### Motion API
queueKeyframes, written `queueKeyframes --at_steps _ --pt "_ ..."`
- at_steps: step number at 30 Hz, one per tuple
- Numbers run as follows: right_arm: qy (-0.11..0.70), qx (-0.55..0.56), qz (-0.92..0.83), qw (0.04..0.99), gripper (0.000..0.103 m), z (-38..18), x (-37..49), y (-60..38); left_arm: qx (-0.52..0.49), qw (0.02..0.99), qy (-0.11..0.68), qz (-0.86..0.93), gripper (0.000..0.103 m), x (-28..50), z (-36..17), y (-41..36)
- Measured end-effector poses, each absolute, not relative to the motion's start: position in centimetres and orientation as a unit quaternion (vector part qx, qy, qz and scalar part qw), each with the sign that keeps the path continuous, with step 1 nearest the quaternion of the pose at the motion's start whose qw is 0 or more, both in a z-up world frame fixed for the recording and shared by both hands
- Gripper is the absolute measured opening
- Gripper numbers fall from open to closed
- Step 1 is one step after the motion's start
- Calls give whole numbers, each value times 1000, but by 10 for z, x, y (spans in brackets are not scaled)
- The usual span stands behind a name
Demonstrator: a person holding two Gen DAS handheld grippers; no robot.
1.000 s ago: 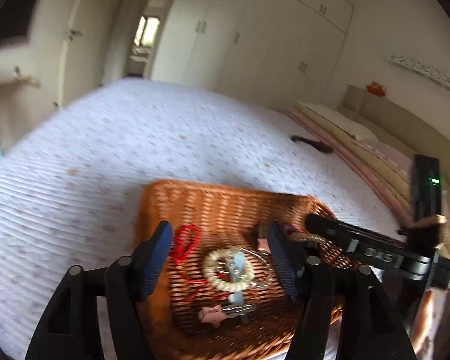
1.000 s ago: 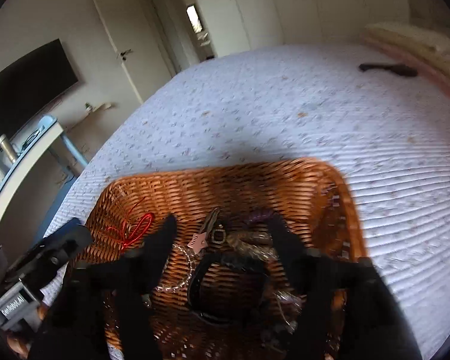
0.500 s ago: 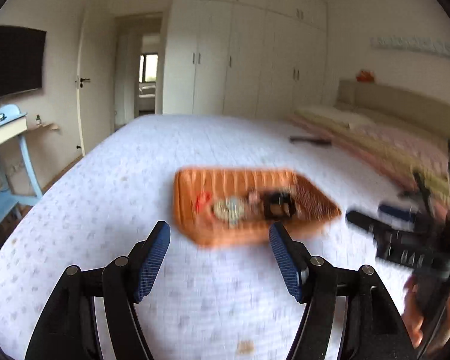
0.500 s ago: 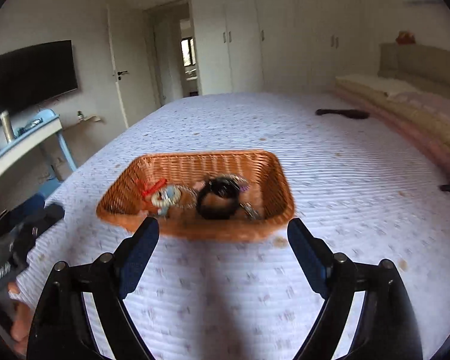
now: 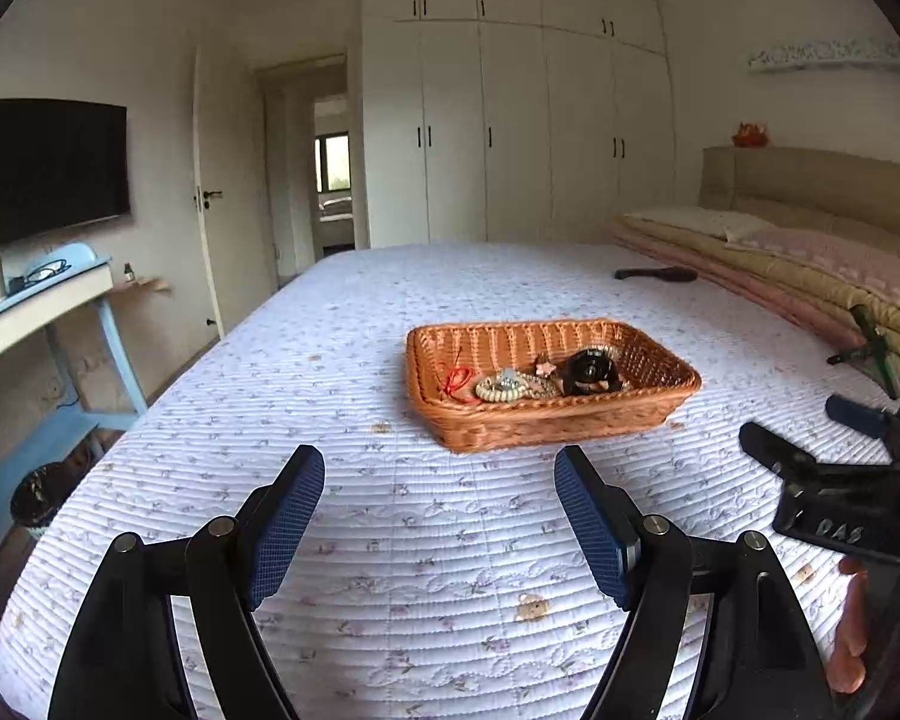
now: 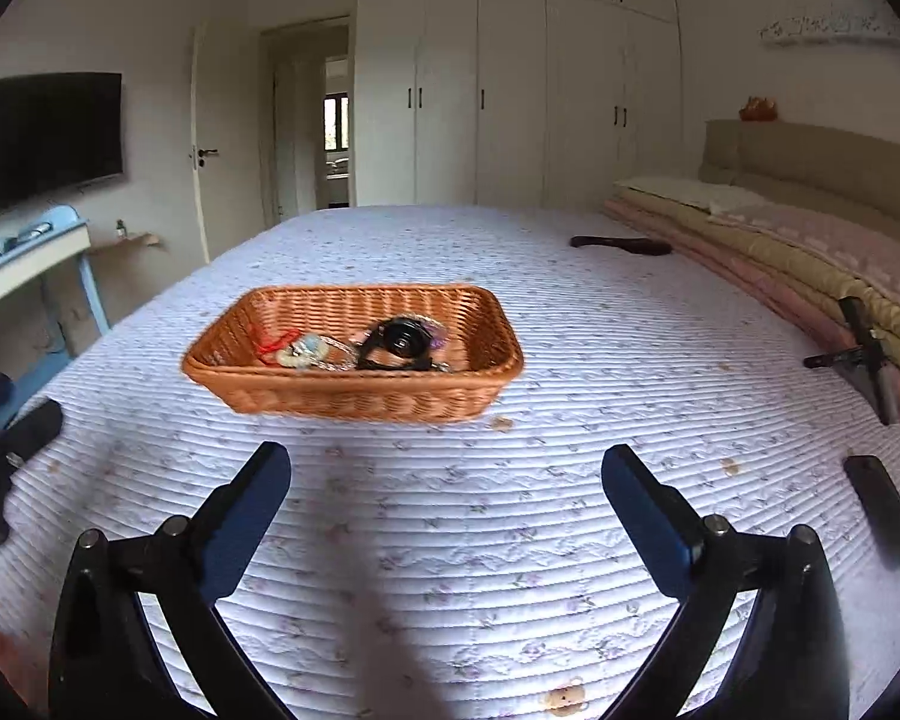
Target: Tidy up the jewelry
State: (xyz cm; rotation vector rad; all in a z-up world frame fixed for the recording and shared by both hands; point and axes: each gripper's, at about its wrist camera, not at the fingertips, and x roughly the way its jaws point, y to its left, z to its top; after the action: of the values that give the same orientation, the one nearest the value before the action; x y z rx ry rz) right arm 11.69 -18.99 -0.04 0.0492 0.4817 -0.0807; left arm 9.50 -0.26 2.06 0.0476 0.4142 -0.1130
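An orange wicker basket [image 5: 570, 420] [image 6: 354, 399] sits on the white quilted bed. Inside lie a red cord [image 5: 459, 381], a pearl bracelet [image 5: 501, 389], a black watch [image 5: 588, 369] [image 6: 402, 339], a pink clip and chains. My left gripper [image 5: 438, 480] is open and empty, well back from the basket's near side. My right gripper [image 6: 447, 477] is open and empty, also back from the basket; it shows at the right of the left wrist view [image 5: 834, 480].
A dark comb-like object [image 5: 657, 273] [image 6: 621, 245] lies far on the bed near folded blankets [image 6: 810, 264]. A black tripod [image 6: 867, 354] and a black remote [image 6: 882, 507] lie at right. A blue desk [image 5: 42, 312] stands left of the bed.
Both grippers have pulled back and up from over the basket, so the basket now sits well ahead of them. Both stay open and empty.
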Motion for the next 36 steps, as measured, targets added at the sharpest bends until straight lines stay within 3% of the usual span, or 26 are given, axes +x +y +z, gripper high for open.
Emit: queueKeyframes --at_steps 9,36 --pt "253 36 -46 966 103 -19 127 -193 9 972 228 -54 80 110 -9 -4" --pt "220 26 -51 974 103 -2 113 -190 20 977 201 -70 80 98 -7 -16"
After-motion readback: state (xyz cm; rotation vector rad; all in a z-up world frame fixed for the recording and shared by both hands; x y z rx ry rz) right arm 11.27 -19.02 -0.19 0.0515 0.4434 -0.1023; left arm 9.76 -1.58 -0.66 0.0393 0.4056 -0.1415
